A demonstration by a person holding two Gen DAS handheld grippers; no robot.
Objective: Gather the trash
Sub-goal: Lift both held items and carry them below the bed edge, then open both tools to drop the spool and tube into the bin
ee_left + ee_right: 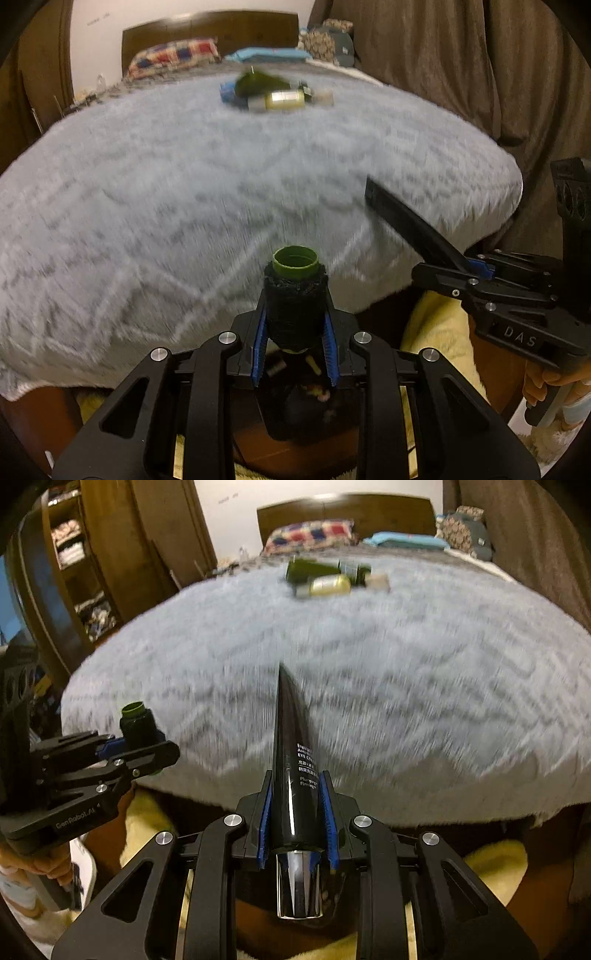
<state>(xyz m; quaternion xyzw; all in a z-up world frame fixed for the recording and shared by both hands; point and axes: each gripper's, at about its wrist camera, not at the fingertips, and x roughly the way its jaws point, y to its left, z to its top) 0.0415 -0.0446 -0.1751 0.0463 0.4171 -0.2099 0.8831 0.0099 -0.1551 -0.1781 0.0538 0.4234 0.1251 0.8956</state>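
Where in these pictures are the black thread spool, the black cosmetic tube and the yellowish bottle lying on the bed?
black thread spool (293, 314), left wrist view, on its wound black thread.
black cosmetic tube (295, 775), right wrist view, on its printed body.
yellowish bottle (328, 585), right wrist view, on its pale middle.

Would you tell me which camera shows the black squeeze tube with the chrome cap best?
The right wrist view: the black squeeze tube runs centrally between the right gripper's pads, lettering and cap visible. The left wrist view shows only its flat end.

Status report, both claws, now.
Left claw shut on black spool. Right claw shut on black tube. Bottles left on bed. Nothing blocking.
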